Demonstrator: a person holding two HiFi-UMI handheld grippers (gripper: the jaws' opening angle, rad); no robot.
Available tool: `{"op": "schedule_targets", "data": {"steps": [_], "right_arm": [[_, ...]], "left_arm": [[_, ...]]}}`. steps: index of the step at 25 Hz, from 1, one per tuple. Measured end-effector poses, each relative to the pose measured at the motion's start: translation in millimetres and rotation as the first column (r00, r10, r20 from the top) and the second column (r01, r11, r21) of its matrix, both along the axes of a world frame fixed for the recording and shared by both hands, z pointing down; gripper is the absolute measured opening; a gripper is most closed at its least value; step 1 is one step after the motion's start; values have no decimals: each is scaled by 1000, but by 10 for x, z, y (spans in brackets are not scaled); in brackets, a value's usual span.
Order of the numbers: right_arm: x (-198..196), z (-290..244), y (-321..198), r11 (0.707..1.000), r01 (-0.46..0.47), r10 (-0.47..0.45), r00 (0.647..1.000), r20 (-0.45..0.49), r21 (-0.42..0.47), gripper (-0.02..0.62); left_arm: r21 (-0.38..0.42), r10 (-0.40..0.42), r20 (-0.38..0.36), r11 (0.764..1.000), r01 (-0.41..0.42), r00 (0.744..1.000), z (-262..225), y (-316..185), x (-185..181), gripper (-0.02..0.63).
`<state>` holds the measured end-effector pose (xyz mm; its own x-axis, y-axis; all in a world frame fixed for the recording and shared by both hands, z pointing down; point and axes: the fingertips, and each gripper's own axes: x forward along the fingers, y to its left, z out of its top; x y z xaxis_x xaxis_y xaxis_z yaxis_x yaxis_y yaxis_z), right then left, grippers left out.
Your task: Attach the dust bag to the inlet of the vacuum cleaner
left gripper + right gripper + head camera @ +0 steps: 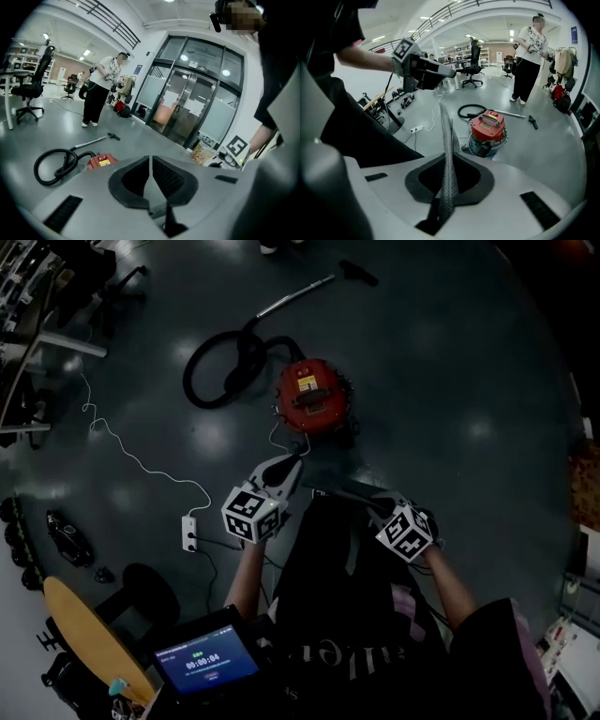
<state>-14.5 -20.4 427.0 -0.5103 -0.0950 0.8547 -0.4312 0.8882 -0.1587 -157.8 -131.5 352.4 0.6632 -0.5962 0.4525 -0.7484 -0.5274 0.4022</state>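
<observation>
The red vacuum cleaner (pixel 312 395) stands on the dark floor ahead of me, with its black hose (pixel 220 371) coiled to the left and its wand (pixel 300 292) lying beyond. My left gripper (pixel 292 463) points toward it from just short of the canister, jaws shut and empty. My right gripper (pixel 324 491) is a little to the right, also shut on nothing. The left gripper view has the vacuum cleaner (pixel 100 161) low at left past the closed left gripper (pixel 150 161). In the right gripper view the vacuum cleaner (pixel 487 131) sits beyond the closed right gripper (pixel 445 122). No dust bag is in view.
A white power strip (pixel 190 532) and its cable (pixel 131 457) lie on the floor at left. A lit screen (pixel 204 662) and a wooden board (pixel 89 634) are near my feet. A person (pixel 527 56) stands past the vacuum. Office chairs (pixel 30 84) and glass doors (pixel 187 103) lie farther off.
</observation>
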Motion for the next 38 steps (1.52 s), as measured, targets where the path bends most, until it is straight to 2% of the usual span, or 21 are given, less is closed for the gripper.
{"op": "schedule_targets", "data": {"steps": [6, 10, 15, 16, 18, 20, 23, 24, 25, 28, 31, 33, 36, 38], "right_arm": [[-114, 518, -351, 1000, 2, -3, 999, -39, -27, 40], [-92, 897, -513, 997, 5, -8, 999, -39, -72, 40], [-64, 1532, -607, 992, 36, -40, 998, -37, -120, 40], [-55, 1658, -615, 991, 53, -59, 997, -42, -120, 40], [-20, 1904, -661, 989, 93, -99, 993, -55, -114, 40], [23, 2131, -744, 987, 117, -124, 990, -62, -108, 40], [84, 2424, -929, 990, 119, -125, 989, -75, -81, 41], [101, 2513, -999, 991, 112, -118, 990, -81, -68, 40], [112, 2596, -1059, 993, 104, -109, 990, -86, -58, 40], [117, 2811, -1160, 992, 116, -120, 988, -97, -46, 41], [85, 2958, -1241, 985, 167, -170, 979, -108, -35, 41], [61, 3030, -1278, 975, 222, -223, 967, -123, -24, 41], [10, 3126, -1309, 946, 322, -314, 935, -168, 25, 40], [-30, 3188, -1372, 942, 332, -316, 929, -193, 56, 40]], "left_arm": [[-66, 130, 61, 990, -126, 990, 824, -687, -76, 11], [-116, 194, 109, 977, -181, 975, 1436, -1017, -54, 15], [-115, 223, 232, 973, -201, 947, 2152, -1467, -118, 106], [-106, 231, 277, 972, -210, 933, 2289, -1556, -147, 119], [-95, 270, 374, 963, -253, 887, 2553, -1724, -182, 145], [-119, 345, 452, 937, -328, 823, 2815, -1827, -169, 167], [-177, 448, 546, 887, -426, 707, 3180, -1916, -138, 216], [-187, 463, 564, 878, -440, 684, 3268, -1954, -121, 224], [-193, 471, 574, 873, -448, 670, 3343, -1987, -98, 227], [-214, 492, 582, 861, -461, 648, 3529, -2025, -12, 232], [-236, 538, 574, 831, -504, 617, 3618, -2016, 51, 232], [-236, 555, 550, 820, -521, 624, 3617, -2017, 49, 232], [-234, 555, 516, 824, -516, 652, 3615, -2032, 39, 232], [-230, 554, 509, 825, -516, 659, 3624, -2040, 47, 232]]}}
